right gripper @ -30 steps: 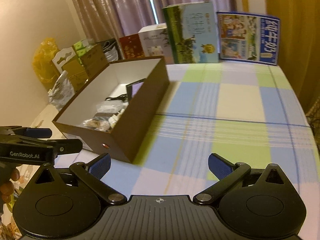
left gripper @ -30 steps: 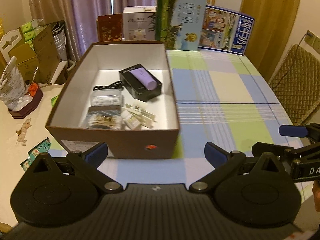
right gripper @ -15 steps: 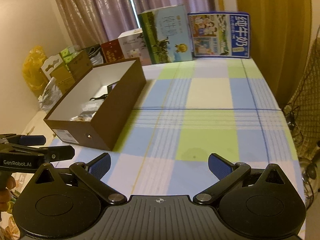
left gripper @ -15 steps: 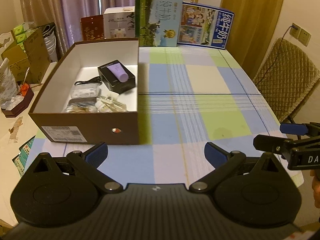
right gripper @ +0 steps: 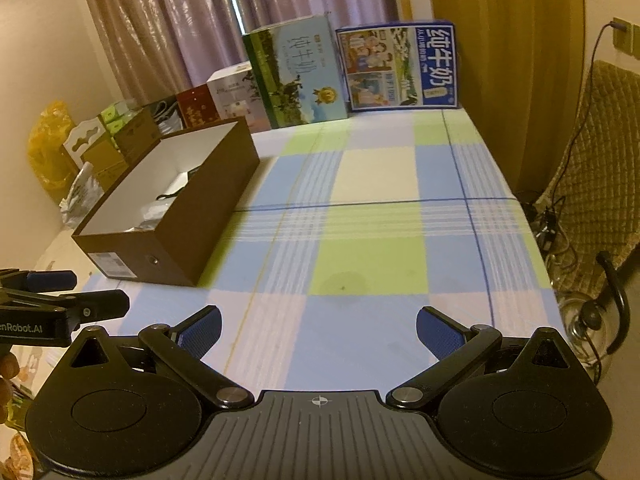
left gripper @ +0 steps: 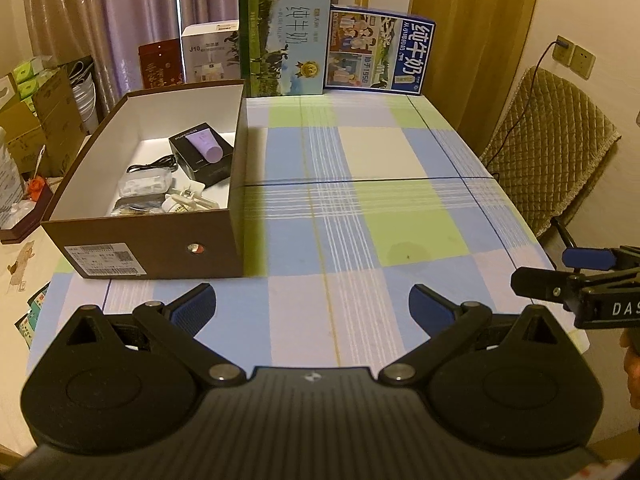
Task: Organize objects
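Observation:
A brown open box [left gripper: 160,248] with a white inside stands on the left of the checked tablecloth [left gripper: 360,184]; it also shows in the right wrist view [right gripper: 180,216]. Inside lie a purple tube [left gripper: 206,144] on a black case [left gripper: 208,170], a black cable [left gripper: 154,166], a clear pouch [left gripper: 144,184] and small white items [left gripper: 188,202]. My left gripper [left gripper: 312,306] is open and empty, above the table's near edge, right of the box. My right gripper [right gripper: 318,330] is open and empty, further right over the near edge.
Two milk cartons [left gripper: 286,40] [left gripper: 378,56] and smaller boxes [left gripper: 210,54] stand along the table's far edge. A quilted chair [left gripper: 552,148] is to the right. Cardboard boxes and clutter [left gripper: 28,120] lie left of the table. A kettle [right gripper: 588,320] sits on the floor, right.
Both grippers have pulled back and away from the box toward the table's near edge, open and empty. The box looks smaller and further left.

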A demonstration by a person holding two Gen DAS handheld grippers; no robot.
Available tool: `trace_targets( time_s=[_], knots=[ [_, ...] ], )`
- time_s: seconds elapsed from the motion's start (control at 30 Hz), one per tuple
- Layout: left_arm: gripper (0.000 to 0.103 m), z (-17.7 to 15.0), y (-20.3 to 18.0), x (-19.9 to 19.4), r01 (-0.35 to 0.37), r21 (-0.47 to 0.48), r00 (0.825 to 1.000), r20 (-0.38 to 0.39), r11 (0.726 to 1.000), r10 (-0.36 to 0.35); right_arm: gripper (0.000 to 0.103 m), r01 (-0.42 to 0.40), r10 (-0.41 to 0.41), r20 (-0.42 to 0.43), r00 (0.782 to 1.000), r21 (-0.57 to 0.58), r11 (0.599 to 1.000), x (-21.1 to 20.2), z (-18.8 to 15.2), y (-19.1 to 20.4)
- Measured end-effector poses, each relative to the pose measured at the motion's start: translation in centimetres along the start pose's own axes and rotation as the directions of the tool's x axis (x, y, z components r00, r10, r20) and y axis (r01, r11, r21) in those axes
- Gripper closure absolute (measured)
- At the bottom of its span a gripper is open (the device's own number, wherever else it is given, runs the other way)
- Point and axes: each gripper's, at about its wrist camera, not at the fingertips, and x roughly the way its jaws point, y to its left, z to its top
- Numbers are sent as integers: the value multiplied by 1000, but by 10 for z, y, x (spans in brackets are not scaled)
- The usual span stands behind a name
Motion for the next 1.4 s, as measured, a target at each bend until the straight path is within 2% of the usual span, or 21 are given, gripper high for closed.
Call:
trace_targets(
  time_s=[0.63, 1.4],
  knots=[
    [1, -18, -19, -15, 16, 1, 1000, 10, 1000, -16, 2, 8, -8, -2, 1000, -4, 1000, -15, -17, -11],
    [1, -25, -21, -24, 14, -9, 1000, 18, 1000, -14, 2, 7, -7, 5, 1000, -7, 1000, -23, -23, -9]
  ],
)
